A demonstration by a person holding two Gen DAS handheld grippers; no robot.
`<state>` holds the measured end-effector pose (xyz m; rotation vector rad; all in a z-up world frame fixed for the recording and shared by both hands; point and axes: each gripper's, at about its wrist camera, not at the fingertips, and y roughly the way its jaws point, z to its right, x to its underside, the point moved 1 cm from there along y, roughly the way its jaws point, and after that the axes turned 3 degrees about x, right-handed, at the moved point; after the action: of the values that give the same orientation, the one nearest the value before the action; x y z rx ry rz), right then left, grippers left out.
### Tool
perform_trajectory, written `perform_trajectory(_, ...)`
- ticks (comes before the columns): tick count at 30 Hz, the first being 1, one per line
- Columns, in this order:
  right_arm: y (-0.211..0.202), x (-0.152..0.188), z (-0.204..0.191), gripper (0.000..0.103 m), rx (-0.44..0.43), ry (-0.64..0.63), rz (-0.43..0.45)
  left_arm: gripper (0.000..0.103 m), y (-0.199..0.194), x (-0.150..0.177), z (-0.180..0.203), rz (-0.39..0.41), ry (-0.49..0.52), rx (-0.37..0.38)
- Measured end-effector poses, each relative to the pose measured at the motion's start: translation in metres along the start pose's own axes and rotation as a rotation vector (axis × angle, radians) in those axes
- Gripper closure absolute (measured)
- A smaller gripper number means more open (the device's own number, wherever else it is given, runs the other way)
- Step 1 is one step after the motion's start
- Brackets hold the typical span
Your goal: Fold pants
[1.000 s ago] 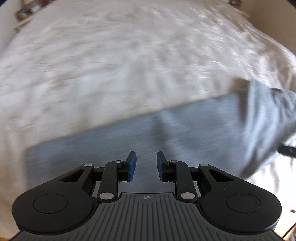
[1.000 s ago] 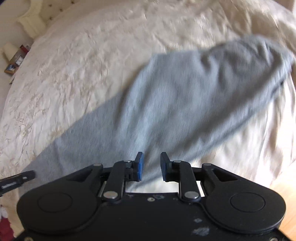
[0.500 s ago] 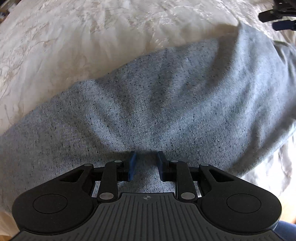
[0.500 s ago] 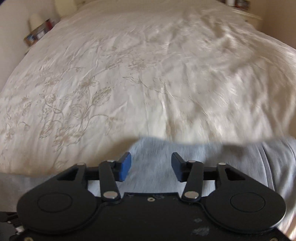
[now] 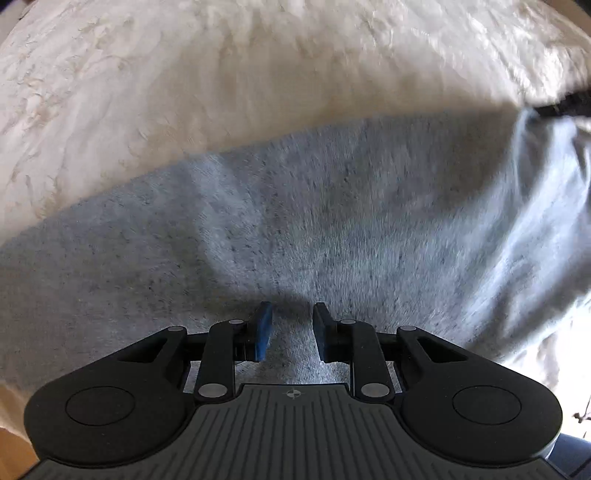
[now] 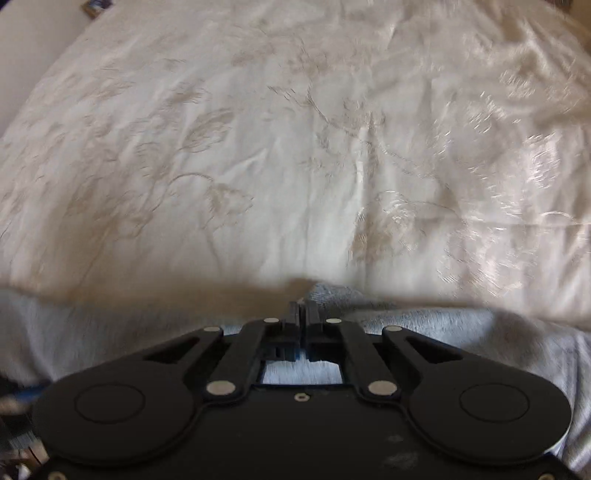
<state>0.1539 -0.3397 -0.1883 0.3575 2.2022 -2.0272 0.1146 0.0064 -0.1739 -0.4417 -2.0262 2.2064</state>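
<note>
Grey knit pants (image 5: 332,221) lie across a cream embroidered bedspread (image 5: 221,92). My left gripper (image 5: 291,328) points straight down close over the middle of the fabric. Its blue pads (image 5: 264,330) stand a little apart, and the cloth between them lies flat and unpinched. My right gripper (image 6: 303,314) is at the far edge of the pants (image 6: 461,332), its jaws shut, with a small bump of grey cloth pinched at the tips. In the left wrist view the right gripper (image 5: 565,105) is a dark blur at the pants' upper right corner.
The bedspread (image 6: 295,147) stretches far beyond the pants. Wooden floor (image 5: 14,450) shows past the bed's near edge at the lower left. Small items (image 6: 96,4) sit beside the bed's far left corner.
The right gripper's jaws, wide apart half a second ago, have shut at the pants' far edge. The left gripper has sunk and shifted over the pants, its pads at the same gap.
</note>
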Motion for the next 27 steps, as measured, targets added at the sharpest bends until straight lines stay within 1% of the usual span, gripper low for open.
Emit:
perform_trajectory(2,-0.017,0.018,0.003,0.1,-0.013,0.014,0.044,0.079,-0.021,-0.011,0.002,0.047,-0.013,0.033)
perform_trajectory(6,-0.042,0.051,0.007,0.102,-0.01,0.048,0.124,0.079,-0.052,-0.052,0.015,0.169,-0.009,0.096)
perform_trajectory(8,-0.047,0.065,0.01,0.101,-0.006,0.081,0.14,0.079,-0.055,-0.077,0.026,0.209,-0.006,0.137)
perform_trajectory(10,-0.046,0.075,0.01,0.101,0.009,0.098,0.133,0.079,-0.049,-0.103,0.041,0.235,0.004,0.165)
perform_trajectory(12,-0.046,0.085,0.012,0.101,0.006,0.119,0.115,0.079,-0.038,-0.123,0.056,0.26,0.029,0.138)
perform_trajectory(13,-0.047,0.088,0.014,0.101,0.009,0.129,0.116,0.079,-0.027,-0.133,0.066,0.258,0.043,0.112)
perform_trajectory(14,-0.048,0.089,0.015,0.1,0.009,0.136,0.122,0.079,-0.016,-0.142,0.073,0.239,0.052,0.1)
perform_trajectory(15,-0.049,0.087,0.018,0.098,0.016,0.146,0.141,0.079,-0.008,-0.147,0.077,0.217,0.059,0.105)
perform_trajectory(16,-0.05,0.083,0.02,0.094,0.012,0.153,0.151,0.079,0.001,-0.151,0.081,0.19,0.058,0.12)
perform_trajectory(17,-0.051,0.078,0.022,0.087,0.013,0.154,0.162,0.079,0.006,-0.15,0.083,0.166,0.054,0.145)
perform_trajectory(18,-0.052,0.071,0.024,0.084,0.013,0.152,0.171,0.079,0.007,-0.146,0.088,0.149,0.057,0.181)
perform_trajectory(19,-0.052,0.063,0.026,0.078,0.008,0.15,0.183,0.079,0.009,-0.139,0.094,0.131,0.074,0.223)
perform_trajectory(20,-0.052,0.055,0.028,0.068,0.003,0.151,0.197,0.079,0.01,-0.13,0.098,0.121,0.097,0.248)
perform_trajectory(21,-0.052,0.045,0.03,0.061,-0.007,0.151,0.206,0.079,0.01,-0.119,0.102,0.112,0.121,0.264)
perform_trajectory(22,-0.049,0.035,0.032,0.051,-0.021,0.15,0.199,0.079,0.011,-0.108,0.106,0.103,0.141,0.27)
perform_trajectory(23,-0.044,0.025,0.032,0.047,-0.029,0.149,0.19,0.079,0.013,-0.097,0.109,0.087,0.151,0.269)
perform_trajectory(24,-0.038,0.014,0.033,0.047,-0.036,0.144,0.178,0.079,0.018,-0.088,0.11,0.063,0.154,0.262)
perform_trajectory(25,-0.033,0.005,0.034,0.044,-0.042,0.137,0.164,0.079,0.025,-0.077,0.112,0.029,0.153,0.249)
perform_trajectory(26,-0.027,-0.004,0.034,0.04,-0.05,0.127,0.142,0.079,0.031,-0.069,0.112,0.012,0.148,0.236)
perform_trajectory(27,-0.021,-0.011,0.033,0.038,-0.054,0.119,0.125,0.079,0.036,-0.064,0.112,0.005,0.138,0.227)
